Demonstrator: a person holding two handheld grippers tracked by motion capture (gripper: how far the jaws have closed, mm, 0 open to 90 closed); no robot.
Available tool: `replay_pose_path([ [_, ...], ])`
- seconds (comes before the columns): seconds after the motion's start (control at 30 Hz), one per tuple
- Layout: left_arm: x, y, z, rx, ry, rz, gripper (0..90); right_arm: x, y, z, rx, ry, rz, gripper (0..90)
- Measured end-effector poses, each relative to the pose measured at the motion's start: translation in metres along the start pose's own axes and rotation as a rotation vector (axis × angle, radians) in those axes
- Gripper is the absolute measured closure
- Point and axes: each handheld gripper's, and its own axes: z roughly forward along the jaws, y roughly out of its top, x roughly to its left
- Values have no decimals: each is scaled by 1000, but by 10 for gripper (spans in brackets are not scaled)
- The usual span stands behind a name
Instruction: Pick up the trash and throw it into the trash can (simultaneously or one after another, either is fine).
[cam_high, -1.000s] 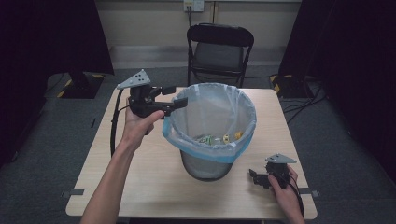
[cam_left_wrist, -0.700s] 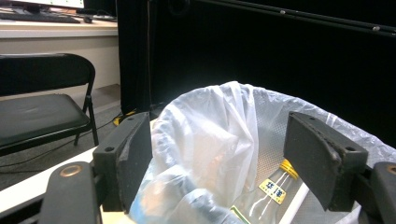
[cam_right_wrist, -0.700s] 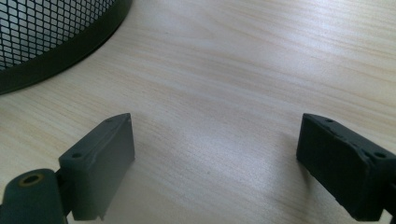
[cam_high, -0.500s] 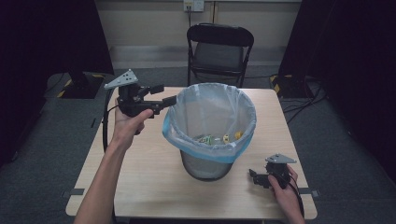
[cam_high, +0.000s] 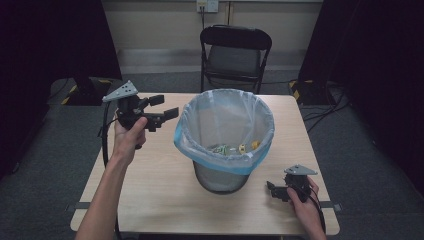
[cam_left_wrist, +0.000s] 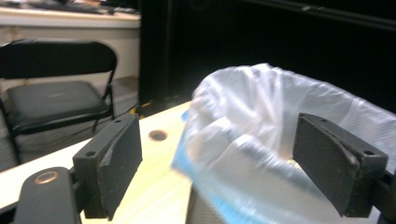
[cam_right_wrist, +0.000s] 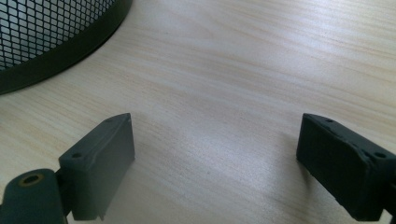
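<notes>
Bin (cam_high: 225, 145) mid-table (cam_high: 150, 200); chair (cam_high: 235, 50) behind; scraps (cam_high: 232, 148) in bin.

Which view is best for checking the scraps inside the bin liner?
High view: it looks down into the liner and shows the scraps at the bottom. Left gripper view catches the liner's outer rim, blurred. Right gripper view gives the bin's mesh base.

No readable text, label, brand, number or sign appears on anything here.

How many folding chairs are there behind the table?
1: a black folding chair stands behind the table's far edge, in the middle. Others may be hidden in the dark sides.
</notes>
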Motion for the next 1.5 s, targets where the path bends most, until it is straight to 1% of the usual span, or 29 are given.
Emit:
replay_pose_path([
  [0.07,3,-3,-5,-8,-3,-3,155,0,0,0,0,0,0,104],
  [0.1,4,-5,-7,-10,4,-13,155,0,0,0,0,0,1,104],
  [0.2,6,-8,-15,5,39,-20,157,0,0,0,0,0,1,103],
  [0.27,8,-11,-20,11,55,-20,158,0,0,0,0,0,1,104],
  [0.37,12,-17,-25,20,76,-39,156,0,0,0,0,2,1,104],
  [0.43,15,-21,-28,25,81,-49,156,0,0,0,0,0,0,104],
  [0.5,18,-25,-30,26,80,-52,157,0,0,0,0,0,1,103],
  [0.57,19,-28,-32,30,93,-47,156,0,0,0,0,0,1,104],
  [0.6,19,-30,-33,25,94,-53,156,0,0,0,0,0,1,104],
  [0.73,19,-42,-37,55,79,-25,155,0,0,0,1,0,1,104],
  [0.8,20,-48,-39,59,90,-35,156,0,0,0,0,0,0,104],
  [0.9,24,-57,-43,66,79,-51,155,0,0,0,0,0,0,103],
  [1.0,27,-66,-46,94,106,-56,156,0,0,0,1,1,1,104],
  [1.1,29,-74,-49,110,112,-63,156,0,0,0,1,0,1,104],
  [1.2,31,-79,-52,125,130,-65,158,0,0,0,0,0,0,104],
  [1.23,32,-80,-53,129,146,-61,160,0,0,0,0,0,1,104],
  [1.3,33,-82,-54,157,167,-60,167,0,0,0,1,0,1,104],
  [1.37,35,-84,-55,167,187,-54,174,0,0,0,1,1,1,104],
  [1.43,36,-88,-57,168,197,-60,175,0,0,0,0,0,1,104],
  [1.5,39,-93,-57,182,205,-69,175,0,0,0,0,0,1,104],
])
